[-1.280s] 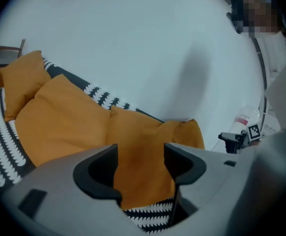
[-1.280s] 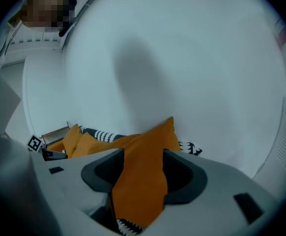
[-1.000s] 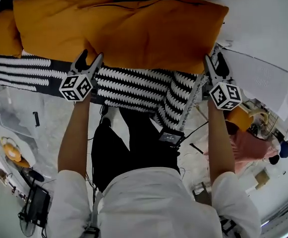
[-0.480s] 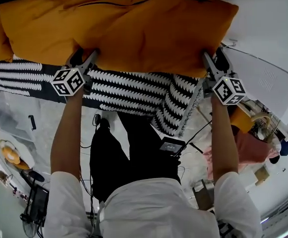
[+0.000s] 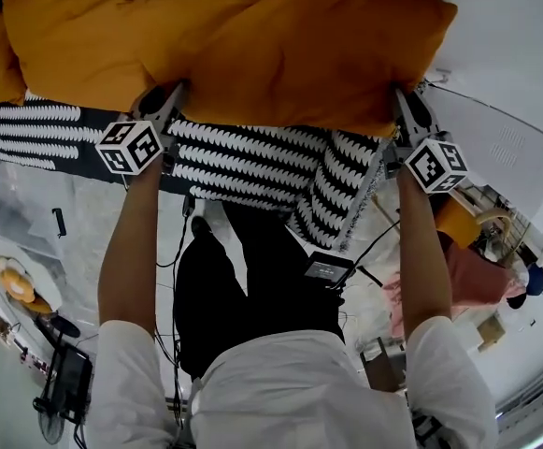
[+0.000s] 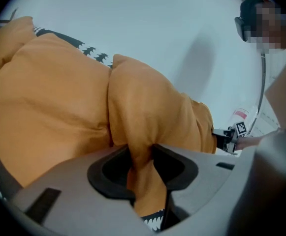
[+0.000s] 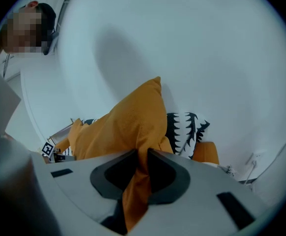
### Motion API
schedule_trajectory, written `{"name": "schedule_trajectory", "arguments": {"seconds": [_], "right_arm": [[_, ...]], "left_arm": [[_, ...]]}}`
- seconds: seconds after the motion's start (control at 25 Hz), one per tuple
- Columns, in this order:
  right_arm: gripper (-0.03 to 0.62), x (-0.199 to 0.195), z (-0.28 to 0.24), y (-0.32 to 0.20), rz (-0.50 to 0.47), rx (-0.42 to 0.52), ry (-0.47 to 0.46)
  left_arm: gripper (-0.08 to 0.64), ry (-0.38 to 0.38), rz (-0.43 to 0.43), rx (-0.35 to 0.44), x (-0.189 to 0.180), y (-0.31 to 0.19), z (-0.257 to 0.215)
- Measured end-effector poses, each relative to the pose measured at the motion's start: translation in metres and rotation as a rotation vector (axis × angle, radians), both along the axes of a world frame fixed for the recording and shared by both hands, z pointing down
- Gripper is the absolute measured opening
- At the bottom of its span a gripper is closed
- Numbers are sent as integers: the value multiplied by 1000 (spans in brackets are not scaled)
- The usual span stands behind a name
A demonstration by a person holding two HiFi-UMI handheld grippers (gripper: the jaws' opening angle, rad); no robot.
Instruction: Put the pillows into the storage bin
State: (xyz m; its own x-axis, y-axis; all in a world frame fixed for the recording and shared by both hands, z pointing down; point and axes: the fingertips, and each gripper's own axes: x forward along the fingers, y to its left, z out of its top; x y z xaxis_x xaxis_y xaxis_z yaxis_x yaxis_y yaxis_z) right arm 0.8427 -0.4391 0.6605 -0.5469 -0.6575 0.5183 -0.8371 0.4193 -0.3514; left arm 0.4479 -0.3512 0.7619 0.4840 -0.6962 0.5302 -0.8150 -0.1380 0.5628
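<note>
In the head view the left gripper (image 5: 162, 112) and right gripper (image 5: 407, 120) sat at the two near corners of the orange pillow (image 5: 252, 54). The pillow lay on top of a black-and-white patterned pillow (image 5: 252, 162), not yet in any bin. A clear container (image 5: 23, 218) low at the left was possibly the storage bin, though that corner was too murky to be sure. In the left gripper view the jaws had just been closing and were pinched on a narrow fold of orange cover, with patterned cloth peeking out just under the tips. That was the worry: only a thin pinch of fabric, so the pillow's bulk could tug it free on the lift, or the lower pillow could get dragged along. In the right gripper view it was the same story: jaws just closed, nearly together, on a slim tongue of orange cloth at the corner. If one side slipped first, the pillow would swing down and hang from the other.
</note>
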Motion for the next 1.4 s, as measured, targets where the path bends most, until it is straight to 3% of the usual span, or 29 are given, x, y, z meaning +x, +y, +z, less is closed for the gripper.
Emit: {"name": "schedule_trajectory", "arguments": {"seconds": [0.24,0.6,0.8,1.4], "right_arm": [[45,-12,-28,18,22,67,7],[38,-55,-70,74,-68,115,-31],[37,-100,-102,136,-141,134,-64],[35,-326,-282,347,-502,282,-248]], "left_arm": [[107,-26,-8,47,-9,25,-34],[72,-105,-67,116,-47,102,-101],[66,-168,-107,154,-85,189,-150],[52,-380,-539,360,-237,533,-367]]}}
